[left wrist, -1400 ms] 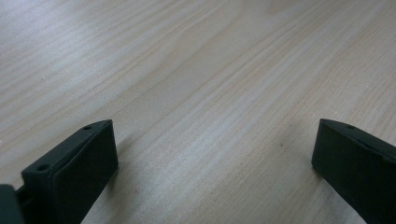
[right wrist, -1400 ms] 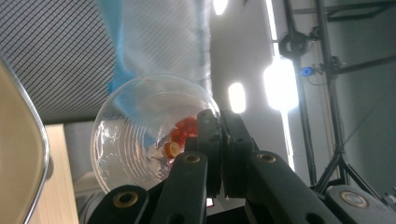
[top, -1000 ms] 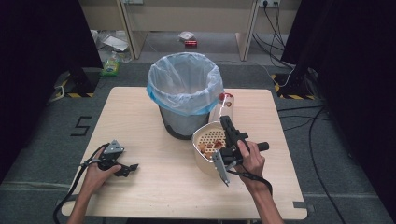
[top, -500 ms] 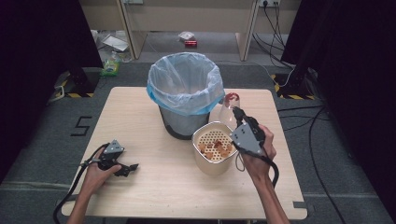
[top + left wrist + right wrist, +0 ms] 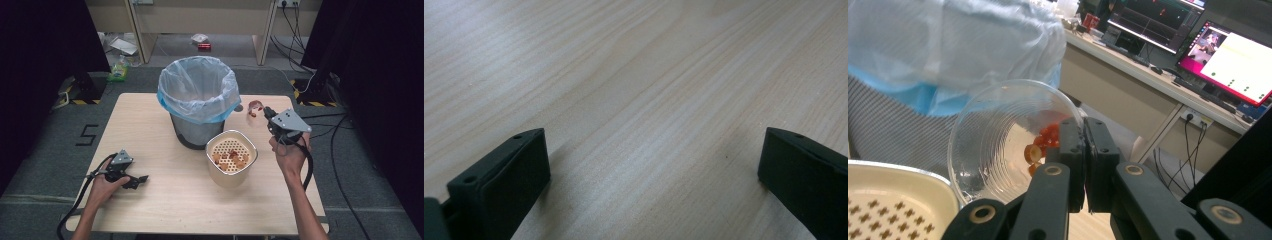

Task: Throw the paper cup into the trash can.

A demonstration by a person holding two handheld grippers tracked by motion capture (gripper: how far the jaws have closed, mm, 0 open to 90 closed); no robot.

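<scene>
My right gripper [image 5: 266, 114] is shut on the rim of a clear plastic cup [image 5: 253, 114] and holds it in the air, tipped on its side, just right of the bin. In the right gripper view the jaws of the right gripper [image 5: 1084, 150] pinch the wall of the cup [image 5: 998, 145], with a few red pieces [image 5: 1045, 137] inside near the jaws. A white container with a perforated insert [image 5: 231, 157] holding brownish bits stands on the table in front of the bin. My left gripper [image 5: 137, 180] rests open on the wooden table [image 5: 651, 75] at the front left, nothing between its jaws.
A grey bin with a pale blue liner [image 5: 199, 97] stands at the table's back middle, close to the held cup. The bin liner [image 5: 948, 45] and the white container's rim [image 5: 893, 205] lie close by in the right gripper view. Cables cross the floor at the right.
My right gripper has risen from over the white container and moved right and back with the cup, to beside the bin. The left gripper has stayed put.
</scene>
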